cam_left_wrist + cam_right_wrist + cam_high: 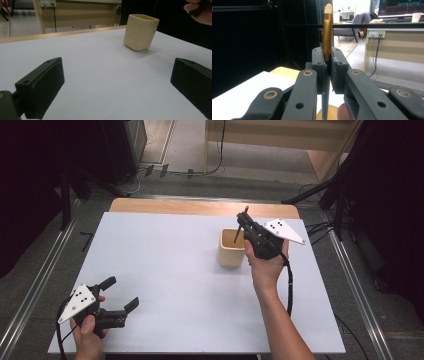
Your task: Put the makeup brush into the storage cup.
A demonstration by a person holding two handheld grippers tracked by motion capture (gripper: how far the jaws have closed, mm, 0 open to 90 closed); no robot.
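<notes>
White tabletop [175, 270]: right tool [246, 226] pinches a pen [327, 32] above the cup [231, 248]; left tool [120, 292] spread at 7 o'clock.

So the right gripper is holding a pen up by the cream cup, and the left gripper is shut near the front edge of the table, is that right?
Not quite. The left gripper is open, not shut: the left gripper view shows its fingers set wide apart with bare table between them. The rest holds: the right gripper is clamped on a pen beside the cream cup.
</notes>
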